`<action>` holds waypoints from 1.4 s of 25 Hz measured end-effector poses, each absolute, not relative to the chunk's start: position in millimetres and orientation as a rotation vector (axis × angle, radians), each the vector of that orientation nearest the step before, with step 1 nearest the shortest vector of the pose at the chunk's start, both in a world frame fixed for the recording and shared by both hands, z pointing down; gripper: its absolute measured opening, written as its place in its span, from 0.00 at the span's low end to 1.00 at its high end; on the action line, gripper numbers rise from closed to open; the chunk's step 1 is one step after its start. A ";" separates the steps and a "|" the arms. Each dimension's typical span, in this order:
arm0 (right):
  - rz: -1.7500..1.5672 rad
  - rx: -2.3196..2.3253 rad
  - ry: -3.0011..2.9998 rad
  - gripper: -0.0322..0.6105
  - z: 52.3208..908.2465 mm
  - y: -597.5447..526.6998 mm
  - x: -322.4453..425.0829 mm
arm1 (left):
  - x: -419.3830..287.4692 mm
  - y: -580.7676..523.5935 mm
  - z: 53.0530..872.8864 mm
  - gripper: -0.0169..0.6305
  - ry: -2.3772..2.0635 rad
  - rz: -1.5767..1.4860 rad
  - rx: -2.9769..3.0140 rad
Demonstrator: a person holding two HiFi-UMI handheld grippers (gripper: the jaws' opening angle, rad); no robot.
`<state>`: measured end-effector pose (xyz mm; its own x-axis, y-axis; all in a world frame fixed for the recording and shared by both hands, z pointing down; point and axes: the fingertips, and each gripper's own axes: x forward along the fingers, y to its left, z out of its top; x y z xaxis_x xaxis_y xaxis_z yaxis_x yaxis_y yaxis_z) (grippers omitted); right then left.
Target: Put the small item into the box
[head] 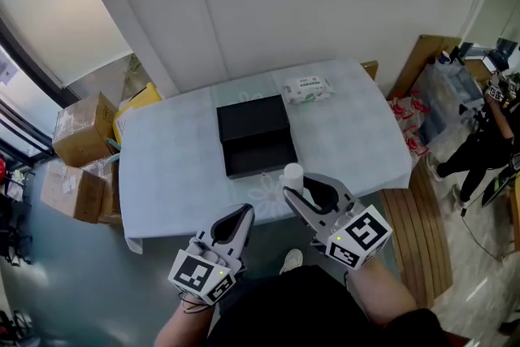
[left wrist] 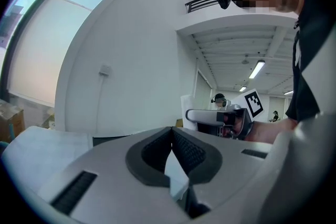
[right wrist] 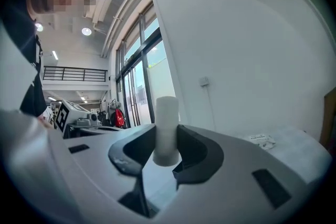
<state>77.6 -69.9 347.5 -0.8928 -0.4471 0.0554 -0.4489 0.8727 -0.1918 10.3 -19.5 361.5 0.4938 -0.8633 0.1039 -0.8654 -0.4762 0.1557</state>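
Tongs on the left (head: 242, 214) clenched tip to tip, empty, nearer than the box (head: 256, 134) and short of its front edge. Tongs on the right (head: 291, 189) grasping an upright white cylinder (head: 292, 175), just before that same edge. Box black, open, mid-worktop (head: 179, 158). Beyond the box, to its right, a wipes pack (head: 307, 88).

1. My right claw (head: 299, 193) grips a white cylinder (head: 292, 175) upright, just in front of the black box (head: 254, 134).
2. The box lies open mid-counter (head: 171, 158); a wipes packet (head: 308, 88) sits behind it to the right.
3. My left claw (head: 244, 212) hangs off the counter's front edge, jaws together.
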 end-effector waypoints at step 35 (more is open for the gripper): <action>0.350 0.541 -2.871 0.26 419.6 -193.3 16.7 | -8.1 -130.2 430.7 0.04 -1.400 0.182 2.476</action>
<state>16.7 -193.3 419.6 -0.9133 -0.3320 0.2360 -0.3790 0.9049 -0.1938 -8.1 -130.2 430.7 0.5198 -0.8169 0.2499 -0.8537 -0.4857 0.1880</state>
